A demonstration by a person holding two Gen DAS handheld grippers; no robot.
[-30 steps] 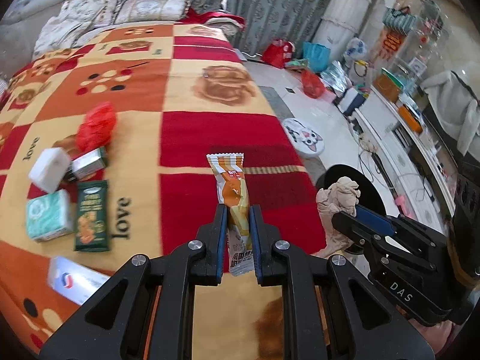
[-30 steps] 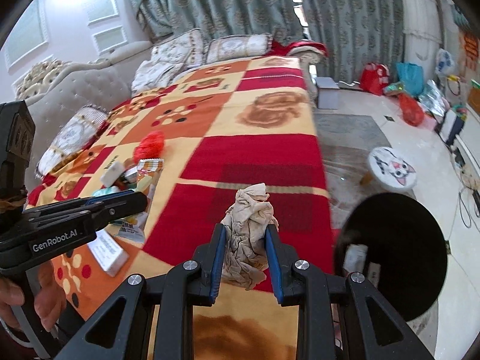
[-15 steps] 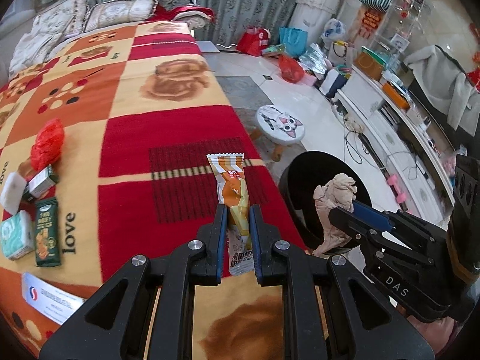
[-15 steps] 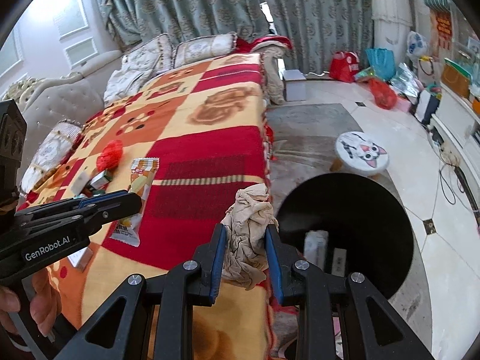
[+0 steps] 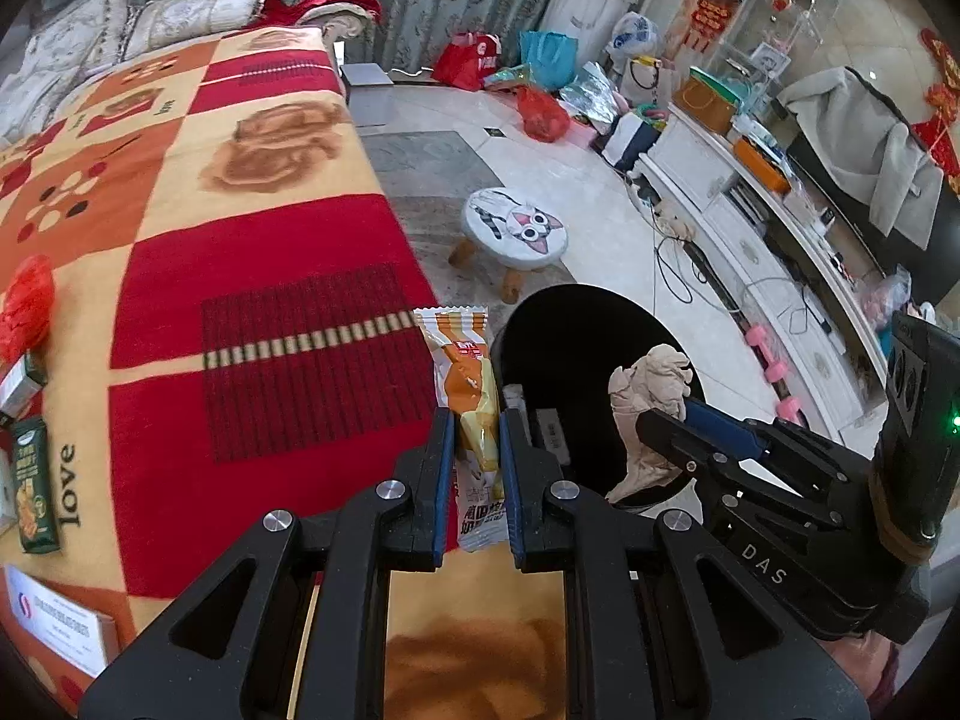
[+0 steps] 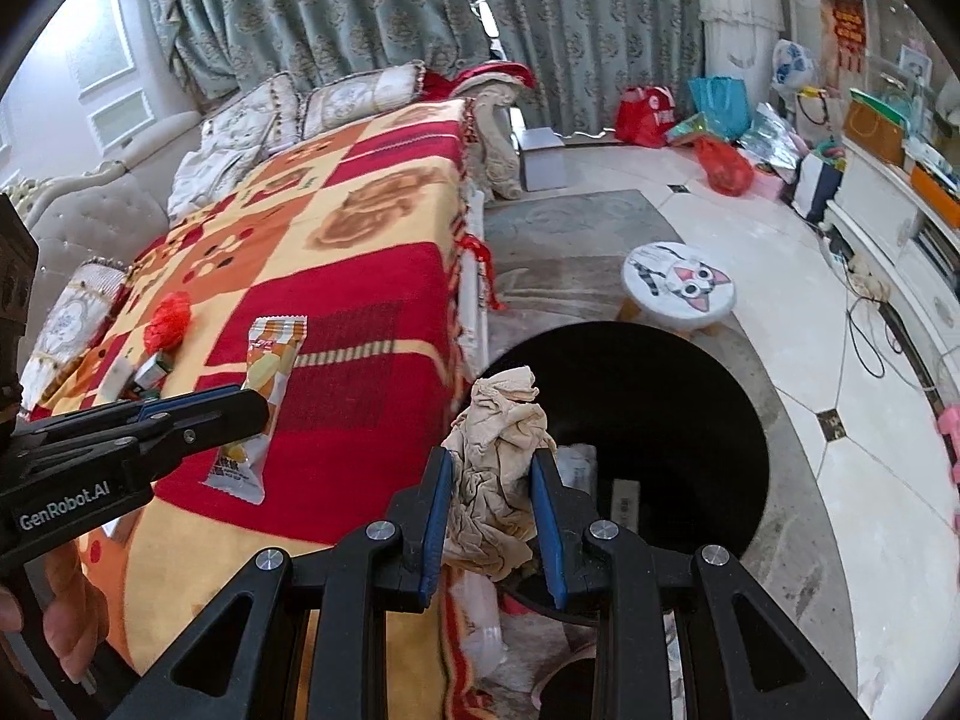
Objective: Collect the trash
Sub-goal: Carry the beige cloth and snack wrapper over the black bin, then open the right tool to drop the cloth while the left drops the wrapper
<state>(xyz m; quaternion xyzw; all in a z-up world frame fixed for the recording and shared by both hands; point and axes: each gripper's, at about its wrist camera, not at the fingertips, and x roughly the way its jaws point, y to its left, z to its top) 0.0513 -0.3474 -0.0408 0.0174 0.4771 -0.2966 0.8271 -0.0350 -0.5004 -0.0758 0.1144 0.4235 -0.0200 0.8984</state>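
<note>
The snack wrapper (image 5: 471,402) is a long, flat sachet, orange and white with a crimped, zigzag top edge and dark printed characters near its lower end; it stands nearly upright at the centre of the left wrist view, pinched around its middle by the blue pads of the left gripper (image 5: 474,468). In the right wrist view the same wrapper (image 6: 258,402) hangs at the left of the frame, over the red and yellow blanket (image 6: 336,276). The other piece of trash is a crumpled beige tissue wad (image 6: 495,474), wrinkled and bunched, squeezed between the blue-lined fingers of the right gripper (image 6: 493,510) at lower centre of that view. Behind it, just right of centre, gapes the round black bin (image 6: 690,396), with a few pale packets lying at its bottom. Beyond the bin, toward the upper right, stands a small white stool with a cat face (image 6: 678,282) on the pale tiled floor. At the left edge of the left wrist view, a crumpled red bag (image 5: 27,306), a dark green packet (image 5: 33,486) and a white box (image 5: 57,624) lie on the blanket
</note>
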